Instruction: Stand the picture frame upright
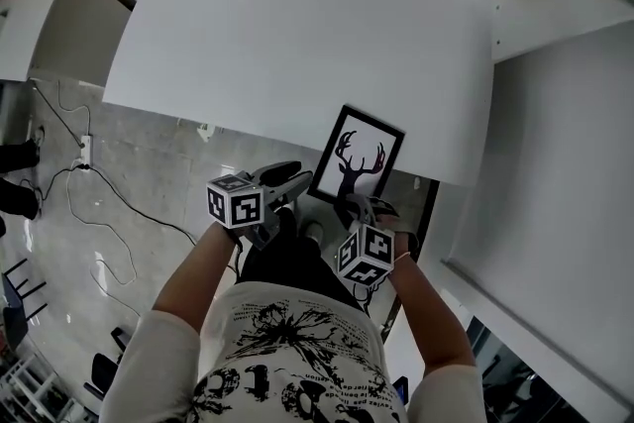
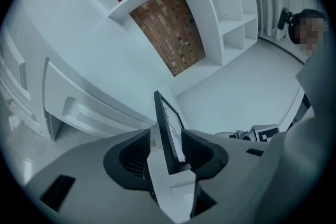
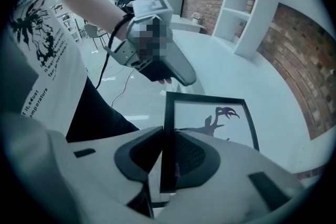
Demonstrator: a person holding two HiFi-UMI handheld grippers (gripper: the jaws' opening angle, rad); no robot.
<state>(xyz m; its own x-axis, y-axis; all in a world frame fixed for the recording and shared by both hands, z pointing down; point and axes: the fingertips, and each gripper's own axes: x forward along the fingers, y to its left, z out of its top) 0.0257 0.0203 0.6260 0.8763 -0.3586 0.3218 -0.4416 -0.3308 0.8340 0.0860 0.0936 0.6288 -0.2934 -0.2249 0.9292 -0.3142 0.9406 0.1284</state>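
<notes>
Head view: picture frame (image 1: 357, 158) at table (image 1: 297, 45) edge, long axis running away from both grippers; near end is clamped by right gripper (image 1: 365, 208), jaws of left gripper (image 1: 289, 181) are parted loosely around it.

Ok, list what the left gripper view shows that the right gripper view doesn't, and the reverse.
Left gripper view only: the picture frame edge-on between the parted jaws of the left gripper. Right gripper view only: the frame's deer print, and the right gripper clamped on the frame's edge. Both: the frame, the white table, the brick wall.
</notes>
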